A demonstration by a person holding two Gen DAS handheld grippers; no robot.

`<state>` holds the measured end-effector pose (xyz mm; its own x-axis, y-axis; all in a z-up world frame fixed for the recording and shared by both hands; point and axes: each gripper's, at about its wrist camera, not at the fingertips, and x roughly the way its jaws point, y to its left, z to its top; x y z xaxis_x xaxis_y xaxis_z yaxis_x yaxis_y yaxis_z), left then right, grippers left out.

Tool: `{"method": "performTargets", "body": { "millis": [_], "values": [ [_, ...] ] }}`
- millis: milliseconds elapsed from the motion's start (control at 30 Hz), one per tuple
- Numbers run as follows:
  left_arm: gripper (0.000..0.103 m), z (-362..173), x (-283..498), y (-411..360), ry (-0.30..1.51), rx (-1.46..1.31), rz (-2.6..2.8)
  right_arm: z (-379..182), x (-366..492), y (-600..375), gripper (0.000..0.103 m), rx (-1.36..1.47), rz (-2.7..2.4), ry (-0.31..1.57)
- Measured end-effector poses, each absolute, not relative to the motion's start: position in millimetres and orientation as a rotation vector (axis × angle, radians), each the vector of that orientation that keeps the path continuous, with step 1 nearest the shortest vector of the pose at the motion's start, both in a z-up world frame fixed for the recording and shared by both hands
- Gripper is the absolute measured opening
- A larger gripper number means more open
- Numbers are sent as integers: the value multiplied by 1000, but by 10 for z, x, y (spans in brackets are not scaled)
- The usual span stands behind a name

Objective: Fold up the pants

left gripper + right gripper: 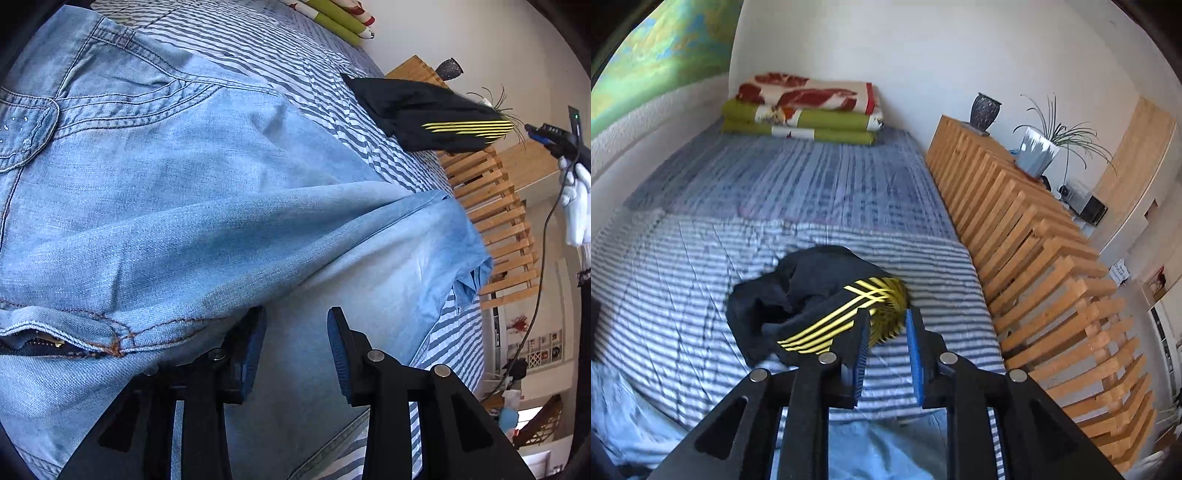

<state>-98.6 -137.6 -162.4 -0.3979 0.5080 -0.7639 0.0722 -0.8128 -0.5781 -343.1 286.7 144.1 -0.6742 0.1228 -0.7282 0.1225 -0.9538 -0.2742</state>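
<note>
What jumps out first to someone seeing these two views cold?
The light-blue denim pants fill most of the left wrist view, spread over the striped bed cover. Next comes the crumpled black garment with yellow stripes, lying further up the bed beside the slatted wooden unit. The folded red-and-green blankets stacked by the far wall also stand out.

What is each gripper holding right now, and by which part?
Nothing. The left gripper stands open over the denim pants; the right gripper is open, empty, above the striped bedspread.
</note>
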Motion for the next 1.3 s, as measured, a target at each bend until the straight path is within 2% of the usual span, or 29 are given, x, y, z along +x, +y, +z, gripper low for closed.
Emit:
{"method": "performTargets", "body": {
  "millis": [67,133,200,300,400,600,667,733,800,867,933,1033,1067,1100,1167,1233,1300],
  "values": [
    [38,-1601,-963,-1331,-755,-1535,2293,1081,-3191,3051,35,-1353,2827,-449],
    [40,-1529,-905,-1245,-677,-1520,2321,773,-2878,3327,37,-1444,2814,-377],
    [47,-1413,-794,-1048,-527,-1487,2354,473,-2520,3641,45,-1530,2790,-288],
    [57,-1252,-596,-647,-243,-1410,2389,58,-2020,4186,51,-1638,2717,11],
    [64,-1229,-542,-187,-61,-1407,2320,-256,-1647,4794,51,-1645,2650,383],
    [64,-1438,-605,467,283,-1512,2239,-613,-1471,5287,52,-1632,2606,637],
    [64,-1511,-656,575,352,-1538,2241,-684,-1506,5380,54,-1630,2594,810],
    [53,-1555,-713,649,434,-1550,2274,-805,-1599,5403,56,-1639,2569,988],
    [30,-1551,-759,664,460,-1556,2300,-864,-1703,5376,56,-1650,2541,1070],
    [13,-1484,-813,624,421,-1568,2327,-919,-1792,5335,56,-1666,2517,1129],
    [6,-1396,-832,553,361,-1574,2349,-968,-1890,5294,57,-1670,2478,1183],
    [5,-1246,-821,432,264,-1572,2375,-1068,-2081,5204,58,-1684,2430,1144],
    [4,-1192,-817,399,243,-1571,2384,-1089,-2128,5165,56,-1685,2435,1124],
    [4,-1134,-802,363,220,-1567,2389,-1090,-2159,5131,36,-1669,2448,1108],
    [4,-1016,-769,305,186,-1551,2406,-1056,-2216,5057,8,-1671,2489,1075],
    [4,-867,-689,273,144,-1524,2416,-902,-2192,5000,6,-1630,2554,999],
    [4,-719,-587,268,114,-1495,2415,-604,-2098,4922,5,-1556,2662,826]
  ]
}}
